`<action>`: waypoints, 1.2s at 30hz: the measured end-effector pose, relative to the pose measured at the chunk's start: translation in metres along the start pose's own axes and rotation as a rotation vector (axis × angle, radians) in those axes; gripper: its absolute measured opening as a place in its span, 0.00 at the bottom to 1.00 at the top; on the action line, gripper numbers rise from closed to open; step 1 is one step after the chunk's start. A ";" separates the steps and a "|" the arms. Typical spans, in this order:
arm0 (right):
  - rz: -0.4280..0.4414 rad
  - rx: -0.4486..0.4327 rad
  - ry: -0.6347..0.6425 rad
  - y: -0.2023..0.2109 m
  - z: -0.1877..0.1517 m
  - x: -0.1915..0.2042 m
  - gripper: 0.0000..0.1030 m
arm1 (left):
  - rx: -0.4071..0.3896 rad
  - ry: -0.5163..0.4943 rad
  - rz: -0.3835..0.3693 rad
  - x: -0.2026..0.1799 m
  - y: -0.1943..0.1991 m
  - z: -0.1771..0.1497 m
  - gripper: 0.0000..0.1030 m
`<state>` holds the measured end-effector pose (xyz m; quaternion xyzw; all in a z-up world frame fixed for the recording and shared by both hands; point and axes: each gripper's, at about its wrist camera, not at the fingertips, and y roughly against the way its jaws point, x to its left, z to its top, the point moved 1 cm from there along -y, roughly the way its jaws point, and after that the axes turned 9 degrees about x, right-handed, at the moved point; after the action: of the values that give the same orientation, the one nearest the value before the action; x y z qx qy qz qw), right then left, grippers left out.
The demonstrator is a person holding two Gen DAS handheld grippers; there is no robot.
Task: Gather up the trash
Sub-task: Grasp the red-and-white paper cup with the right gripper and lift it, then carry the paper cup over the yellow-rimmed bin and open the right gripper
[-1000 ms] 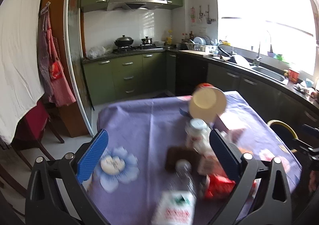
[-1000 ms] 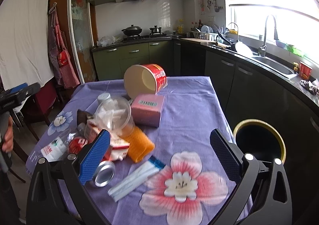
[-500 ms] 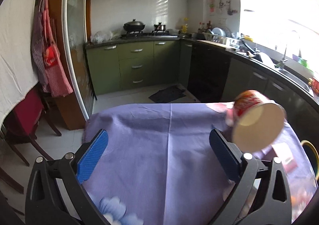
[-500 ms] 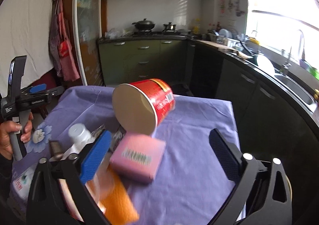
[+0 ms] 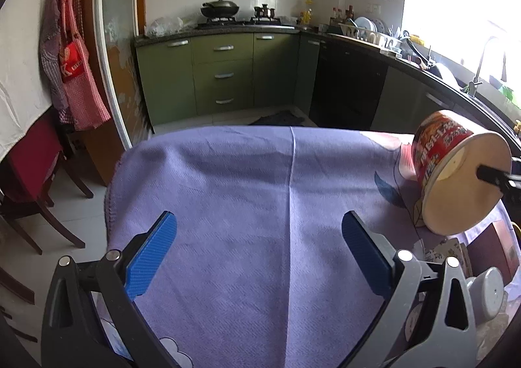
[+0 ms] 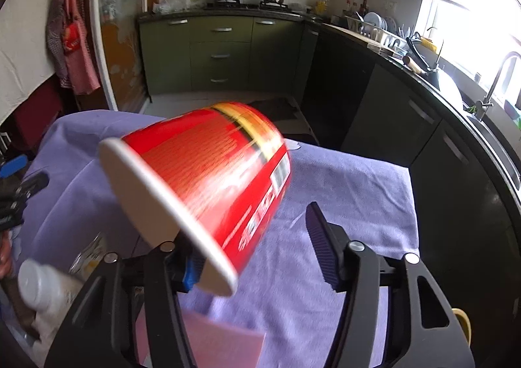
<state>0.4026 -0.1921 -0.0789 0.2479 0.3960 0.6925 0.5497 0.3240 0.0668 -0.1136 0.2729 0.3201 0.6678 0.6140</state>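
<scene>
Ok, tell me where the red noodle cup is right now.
The red noodle cup lies on its side on the purple tablecloth, at the right edge of the left wrist view. In the right wrist view it sits between the right gripper fingers, rim over the left one.

Right claw closing in around the red noodle cup

I am looking along my right claw [image 6: 257, 254] at a red paper noodle cup [image 6: 208, 189] that is lying tilted on its side over the purple cloth of the surface [image 6: 351, 192], its open rim facing lower left. The claw's jaws have just been closing, with the cup between them; the left pad is sitting at the rim, while the right pad is standing clear of the cup wall. A white bottle cap [image 6: 35, 280] is showing at lower left, and a pink box [image 6: 221, 342] is lying below the cup.
</scene>
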 end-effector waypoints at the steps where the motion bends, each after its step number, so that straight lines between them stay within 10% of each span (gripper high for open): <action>1: -0.005 0.004 0.000 -0.002 0.003 0.000 0.43 | 0.005 0.000 -0.004 0.000 -0.001 -0.001 0.94; 7: 0.009 0.041 -0.030 -0.020 0.022 -0.012 0.07 | 0.024 -0.006 -0.006 -0.002 -0.009 -0.003 0.94; 19: 0.187 0.110 -0.285 0.019 0.042 -0.117 0.05 | 0.005 -0.024 -0.011 -0.008 -0.007 -0.005 0.94; 29: 0.132 0.268 -0.519 0.106 -0.082 -0.268 0.05 | 0.000 -0.029 -0.017 -0.009 -0.006 -0.006 0.94; 36: 0.057 0.444 -0.753 0.090 -0.192 -0.359 0.05 | 0.001 -0.023 -0.013 -0.008 -0.006 -0.006 0.94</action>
<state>0.2999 -0.5960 -0.0806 0.6060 0.3001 0.4669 0.5698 0.3242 0.0583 -0.1219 0.2785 0.3152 0.6605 0.6219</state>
